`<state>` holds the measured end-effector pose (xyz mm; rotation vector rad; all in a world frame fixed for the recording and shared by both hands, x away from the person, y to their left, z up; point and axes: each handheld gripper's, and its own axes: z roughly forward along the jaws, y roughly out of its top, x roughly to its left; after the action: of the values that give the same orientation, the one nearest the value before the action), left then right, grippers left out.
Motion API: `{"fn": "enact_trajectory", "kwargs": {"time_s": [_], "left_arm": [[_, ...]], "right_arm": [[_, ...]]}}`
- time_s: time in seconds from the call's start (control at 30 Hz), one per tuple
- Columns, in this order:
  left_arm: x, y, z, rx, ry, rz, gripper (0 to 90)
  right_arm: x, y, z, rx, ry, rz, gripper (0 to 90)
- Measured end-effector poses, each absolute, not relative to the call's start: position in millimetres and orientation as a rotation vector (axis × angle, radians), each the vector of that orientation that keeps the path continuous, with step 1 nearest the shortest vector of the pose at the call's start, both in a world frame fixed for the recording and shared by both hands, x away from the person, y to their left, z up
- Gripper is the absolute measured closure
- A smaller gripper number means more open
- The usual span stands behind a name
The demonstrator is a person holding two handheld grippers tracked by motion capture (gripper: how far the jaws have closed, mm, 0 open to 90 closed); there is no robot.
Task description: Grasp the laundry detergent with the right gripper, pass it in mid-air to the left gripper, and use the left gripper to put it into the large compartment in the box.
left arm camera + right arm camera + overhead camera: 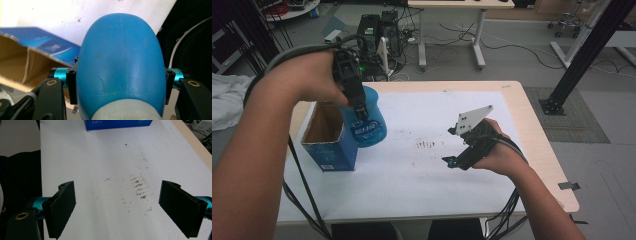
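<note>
The left gripper [120, 85] clamps a smooth blue plastic bottle [120, 62] between its jaws above the open blue carton [329, 137], where it might slip sideways, while the right gripper [125, 207] idles wide open.

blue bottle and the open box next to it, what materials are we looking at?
Blue bottle: looks like moulded plastic, soft satin sheen, with a faint seam line and scuffs; printed label in the high view. Open box: cardboard, raw brown inside, glossy blue print outside, with a frayed edge on the flap. Both judged from look alone.
</note>
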<state>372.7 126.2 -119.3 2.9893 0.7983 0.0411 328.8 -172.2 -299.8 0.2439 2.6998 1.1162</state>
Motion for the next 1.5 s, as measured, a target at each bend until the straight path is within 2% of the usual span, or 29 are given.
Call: {"fn": "enact_trajectory", "kwargs": {"time_s": [0.2,0.37,0.67,0.8,1.0,1.5], "left_arm": [[382,150,-107,2.926,0.9,0.026,38.5],[391,183,-101,2.874,1.052,0.059,38.5],[405,220,-107,2.827,1.243,0.109,38.5],[410,227,-112,2.815,1.278,0.107,38.5],[414,232,-127,2.815,1.282,0.105,38.5],[427,246,-201,2.77,1.395,0.048,38.5]], "right_arm": [[330,-169,-302,0.235,2.716,1.095,13.0],[334,-167,-307,0.239,2.737,1.072,13.0],[339,-167,-310,0.276,2.746,1.036,12.7],[340,-168,-309,0.28,2.75,1.018,12.7],[338,-168,-307,0.29,2.752,0.998,12.7],[333,-162,-307,0.266,2.756,0.968,12.7]]}}
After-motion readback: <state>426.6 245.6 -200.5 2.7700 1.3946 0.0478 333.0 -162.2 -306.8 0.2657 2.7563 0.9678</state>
